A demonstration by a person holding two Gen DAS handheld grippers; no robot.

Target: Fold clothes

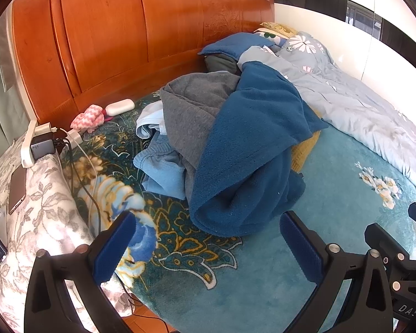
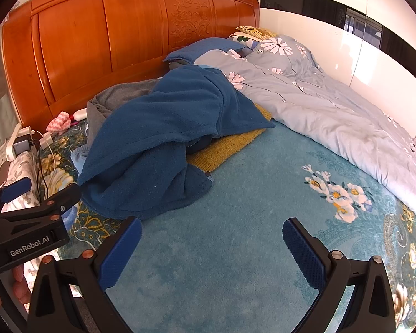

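Left gripper (image 1: 208, 247) wide | right gripper (image 2: 212, 249) wide | one clothes pile (image 1: 235, 144): four garments

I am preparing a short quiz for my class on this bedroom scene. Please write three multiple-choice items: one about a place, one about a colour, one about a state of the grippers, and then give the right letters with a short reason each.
1. Where does the mustard knit garment lie?
A. on the headboard
B. partly under the dark blue fleece
C. on the power strip

2. What colour is the garment directly under the dark blue fleece on its headboard side?
A. grey
B. red
C. white

3. How do the two grippers stand?
A. both shut on cloth
B. one open, one shut
C. both open, holding nothing

Answers:
1 B: only its edge shows from below the fleece.
2 A: the grey garment lies there.
3 C: the left gripper and the right gripper have fingers spread over bare blanket.
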